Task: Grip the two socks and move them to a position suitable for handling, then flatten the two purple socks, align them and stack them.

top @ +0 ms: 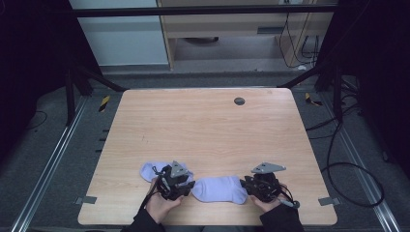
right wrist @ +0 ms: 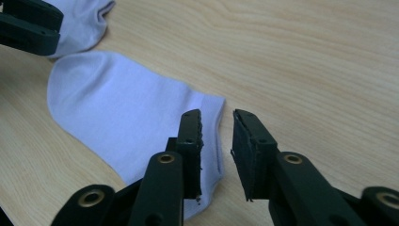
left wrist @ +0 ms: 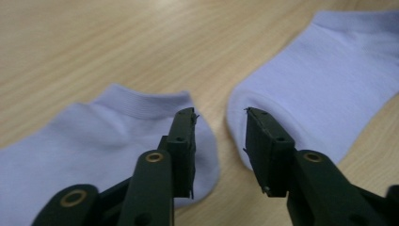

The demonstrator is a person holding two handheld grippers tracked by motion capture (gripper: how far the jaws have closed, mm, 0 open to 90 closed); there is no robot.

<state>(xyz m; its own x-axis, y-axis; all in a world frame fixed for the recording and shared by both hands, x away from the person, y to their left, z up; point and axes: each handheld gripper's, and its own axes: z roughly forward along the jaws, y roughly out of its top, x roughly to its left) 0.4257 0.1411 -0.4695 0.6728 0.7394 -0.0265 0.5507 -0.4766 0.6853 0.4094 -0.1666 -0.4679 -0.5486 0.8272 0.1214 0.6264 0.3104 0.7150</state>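
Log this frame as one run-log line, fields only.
scene: two white socks on table | left sock flat | right sock flat | left gripper open, nothing held | right gripper open, at right sock's cuff

The table point(top: 203, 135) is lit evenly from above in the high view, while the surroundings beyond its edges are left dark — almost black at both sides. No glare is seen on the table. In both gripper views the black jaws are rendered soft and underexposed, and the table's wood grain is blurred toward the far edge — shadows are faint.
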